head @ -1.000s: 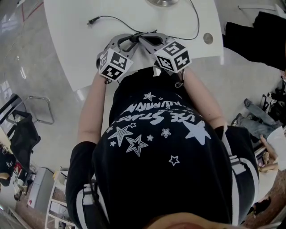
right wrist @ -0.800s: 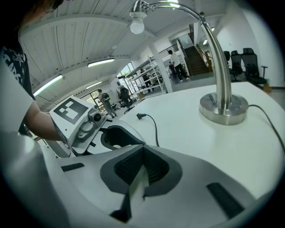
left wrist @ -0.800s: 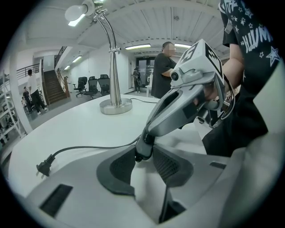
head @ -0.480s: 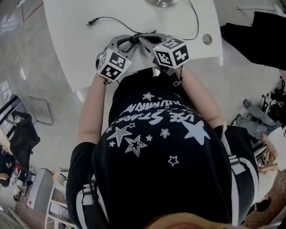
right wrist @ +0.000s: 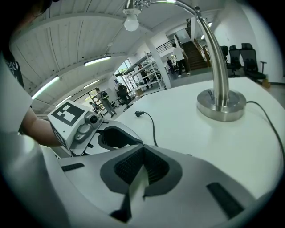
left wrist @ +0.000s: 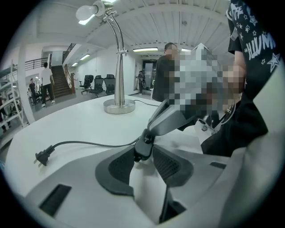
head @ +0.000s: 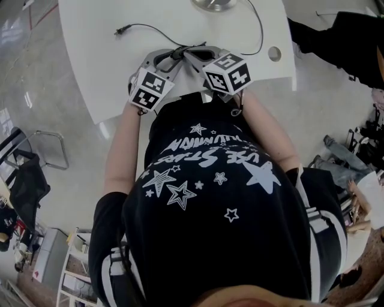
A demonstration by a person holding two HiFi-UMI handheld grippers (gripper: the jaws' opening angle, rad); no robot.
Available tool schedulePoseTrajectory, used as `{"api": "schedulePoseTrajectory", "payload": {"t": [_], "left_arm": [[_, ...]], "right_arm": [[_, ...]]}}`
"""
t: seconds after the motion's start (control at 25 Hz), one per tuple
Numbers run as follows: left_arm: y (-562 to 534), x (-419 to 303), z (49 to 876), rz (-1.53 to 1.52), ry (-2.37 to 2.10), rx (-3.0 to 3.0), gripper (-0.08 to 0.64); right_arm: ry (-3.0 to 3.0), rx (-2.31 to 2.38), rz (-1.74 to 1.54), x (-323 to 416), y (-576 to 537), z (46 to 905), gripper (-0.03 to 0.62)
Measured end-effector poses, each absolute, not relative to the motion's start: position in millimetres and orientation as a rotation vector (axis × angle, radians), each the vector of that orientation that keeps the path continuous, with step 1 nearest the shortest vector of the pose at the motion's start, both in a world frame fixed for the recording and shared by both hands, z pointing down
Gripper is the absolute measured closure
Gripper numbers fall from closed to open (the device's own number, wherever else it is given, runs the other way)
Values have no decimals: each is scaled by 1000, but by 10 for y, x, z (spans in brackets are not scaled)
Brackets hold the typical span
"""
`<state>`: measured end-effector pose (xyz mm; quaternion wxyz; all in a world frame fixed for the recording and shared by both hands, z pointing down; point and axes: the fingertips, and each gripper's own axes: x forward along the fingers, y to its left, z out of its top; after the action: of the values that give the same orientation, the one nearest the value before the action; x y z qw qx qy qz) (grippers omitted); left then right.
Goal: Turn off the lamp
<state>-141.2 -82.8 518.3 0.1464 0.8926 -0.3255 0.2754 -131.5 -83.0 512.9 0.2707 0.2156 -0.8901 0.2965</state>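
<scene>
**Step in hand: operating the inline switch**

The lamp (left wrist: 119, 67) stands at the far side of the table (head: 90, 60), well apart from both tools. Its cord (left wrist: 89, 143) runs back across the table to the near edge, where the black inline switch (left wrist: 142, 141) sits.

- The left tool (left wrist: 143, 148) is set at a medium width, with its pads closed on the two sides of the switch body and steadying it just above the table.
- The right tool (right wrist: 143, 147) has its jaws fully together and holds nothing. In the left gripper view its closed tip rests on the top of the switch, acting as a single pressing point.
- The plug (left wrist: 43, 156) lies loose on the table to the left, not in any socket.

**Procedure**

1. Grip the switch body firmly with the left tool so it cannot roll or slide.
2. Press straight down on the rocker with the right tool's tip. Pushing at an angle is likely to slip off the small button.
3. Release once the switch has travelled.
4. Check the bulb (left wrist: 86, 12). Whether it is lit cannot be judged reliably here.
</scene>
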Motion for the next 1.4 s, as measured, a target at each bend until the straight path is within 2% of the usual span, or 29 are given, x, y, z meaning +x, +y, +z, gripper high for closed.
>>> {"api": "schedulePoseTrajectory", "payload": {"t": [0.32, 1.0, 1.4], "left_arm": [[-794, -1384, 5107, 726, -1088, 2491, 419], [-634, -1426, 4653, 475, -1697, 2162, 419], [-603, -1004, 4305, 329, -1964, 2022, 420]], "right_arm": [[-2429, 508, 786, -1155, -831, 4983, 586], [-2527, 158, 633, -777, -885, 4696, 586], [-2574, 20, 557, -256, -959, 4523, 588]]}}
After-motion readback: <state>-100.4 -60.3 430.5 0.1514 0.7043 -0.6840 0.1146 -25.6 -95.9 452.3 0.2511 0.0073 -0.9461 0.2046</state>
